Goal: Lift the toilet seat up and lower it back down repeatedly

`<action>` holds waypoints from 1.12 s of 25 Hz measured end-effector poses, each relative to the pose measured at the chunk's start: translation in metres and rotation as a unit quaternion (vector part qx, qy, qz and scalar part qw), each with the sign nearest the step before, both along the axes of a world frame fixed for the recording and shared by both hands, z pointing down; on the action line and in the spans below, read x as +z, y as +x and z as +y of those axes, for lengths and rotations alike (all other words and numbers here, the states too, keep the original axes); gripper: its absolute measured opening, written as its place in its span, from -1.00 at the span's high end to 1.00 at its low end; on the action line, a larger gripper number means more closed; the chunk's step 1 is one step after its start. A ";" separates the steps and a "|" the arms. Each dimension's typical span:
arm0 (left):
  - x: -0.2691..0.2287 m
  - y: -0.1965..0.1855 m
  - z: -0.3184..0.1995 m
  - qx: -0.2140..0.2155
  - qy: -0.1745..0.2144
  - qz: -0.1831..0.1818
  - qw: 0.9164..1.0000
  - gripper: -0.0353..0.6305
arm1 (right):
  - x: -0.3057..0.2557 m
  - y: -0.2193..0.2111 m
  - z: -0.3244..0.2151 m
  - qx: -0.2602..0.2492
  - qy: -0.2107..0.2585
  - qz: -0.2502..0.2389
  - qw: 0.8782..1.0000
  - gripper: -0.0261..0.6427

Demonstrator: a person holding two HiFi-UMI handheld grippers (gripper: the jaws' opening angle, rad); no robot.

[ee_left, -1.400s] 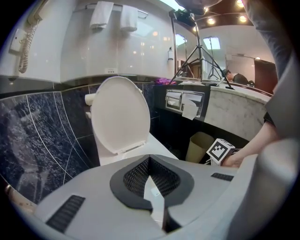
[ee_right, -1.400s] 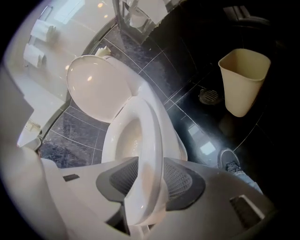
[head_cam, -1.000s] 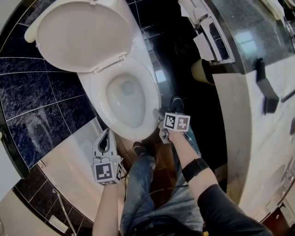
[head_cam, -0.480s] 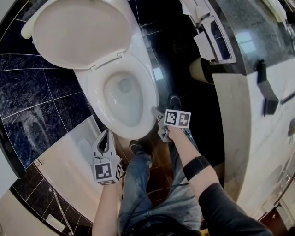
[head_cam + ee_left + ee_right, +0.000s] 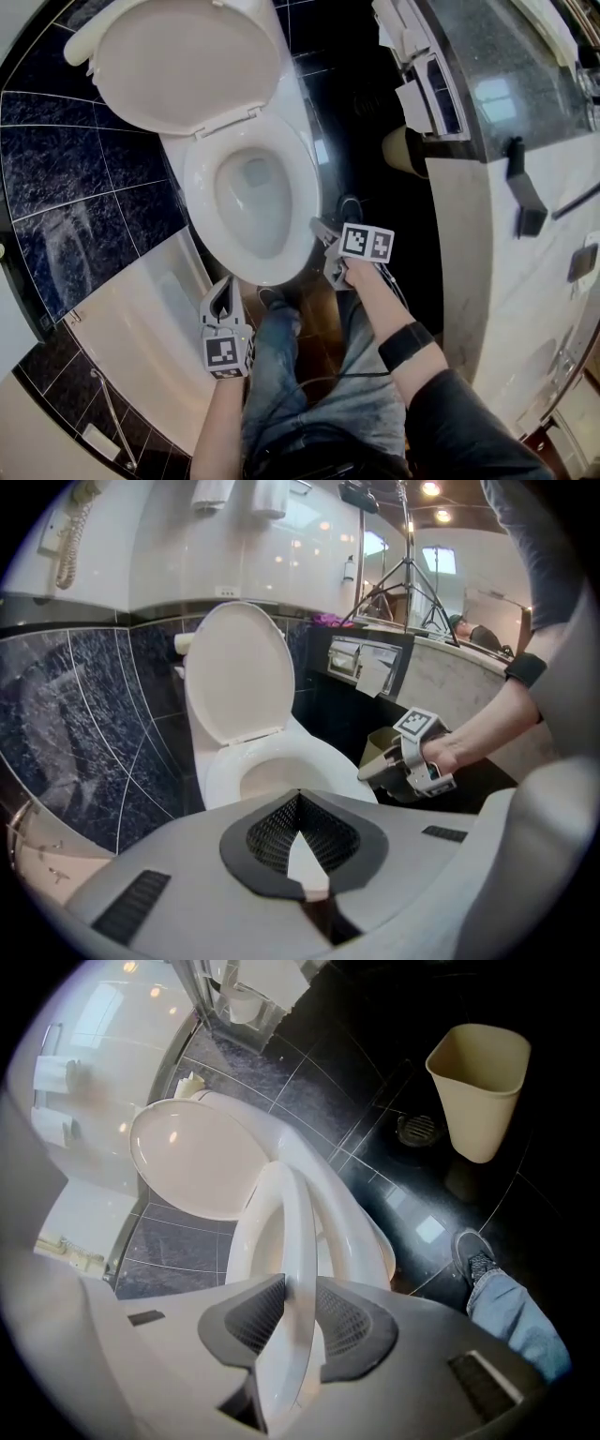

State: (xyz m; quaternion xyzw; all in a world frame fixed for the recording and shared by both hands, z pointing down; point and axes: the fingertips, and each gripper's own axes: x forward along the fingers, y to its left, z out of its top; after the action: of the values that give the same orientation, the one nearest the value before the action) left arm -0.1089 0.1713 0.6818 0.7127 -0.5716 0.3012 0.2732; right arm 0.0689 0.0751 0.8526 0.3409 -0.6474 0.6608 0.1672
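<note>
The white toilet (image 5: pixel 251 192) has its lid (image 5: pixel 183 61) standing up against the wall. My right gripper (image 5: pixel 323 232) is at the front right rim of the toilet seat (image 5: pixel 307 202). In the right gripper view the seat (image 5: pixel 286 1232) runs edge-on between the pads, a little above the bowl rim (image 5: pixel 361 1232). The right gripper (image 5: pixel 300 1321) is closing, and both pads touch the seat. My left gripper (image 5: pixel 225 281) hangs in front of the bowl, shut and empty. From the left gripper (image 5: pixel 300 799) I see the seat (image 5: pixel 323 757) and the right gripper (image 5: pixel 380 769).
A beige waste bin (image 5: pixel 478 1087) stands on the dark tiled floor to the right of the toilet, beside a floor drain (image 5: pixel 417 1129). The person's shoe (image 5: pixel 473 1260) is near the bowl's front. A white bathtub (image 5: pixel 141 319) lies to the left, a vanity counter (image 5: pixel 506 84) to the right.
The right gripper stays at the seat's front right rim. The left gripper has dropped slightly in the head view. The head view itself has shifted a little.
</note>
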 end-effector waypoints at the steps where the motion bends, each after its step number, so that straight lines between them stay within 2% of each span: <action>1: -0.001 0.002 0.008 0.002 -0.007 0.000 1.000 0.90 | -0.009 0.000 -0.003 -0.002 0.000 0.000 1.000 0.56; 5: 0.004 0.004 0.049 -0.018 -0.051 0.008 0.999 0.90 | -0.052 -0.004 -0.014 -0.004 -0.001 -0.003 1.000 0.56; 8: 0.018 0.003 0.075 -0.058 -0.089 0.022 0.994 0.90 | -0.087 -0.009 -0.029 -0.004 0.006 -0.011 1.000 0.56; 10: 0.027 0.003 0.078 -0.081 -0.101 0.029 0.991 0.90 | -0.108 -0.013 -0.039 -0.009 0.014 -0.016 1.000 0.55; 12: 0.025 0.008 0.064 -0.096 -0.093 0.047 0.990 0.90 | -0.123 -0.016 -0.046 -0.014 0.017 -0.017 1.000 0.55; 15: 0.005 0.014 0.023 -0.110 -0.056 0.071 0.990 0.90 | -0.136 -0.020 -0.054 -0.015 0.016 -0.015 1.000 0.55; 20: -0.031 0.007 -0.019 -0.145 -0.012 0.076 0.986 0.90 | -0.158 -0.026 -0.070 -0.005 0.023 -0.026 0.999 0.55; 28: -0.074 -0.010 -0.060 -0.168 0.016 0.079 0.982 0.90 | -0.192 -0.035 -0.097 0.004 0.029 -0.029 0.999 0.53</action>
State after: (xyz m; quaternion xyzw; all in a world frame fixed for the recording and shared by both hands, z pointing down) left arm -0.1188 0.1115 0.6081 0.6323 -0.6649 0.1843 0.3525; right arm 0.0336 -0.0216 0.6610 0.3291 -0.6698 0.6515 0.1360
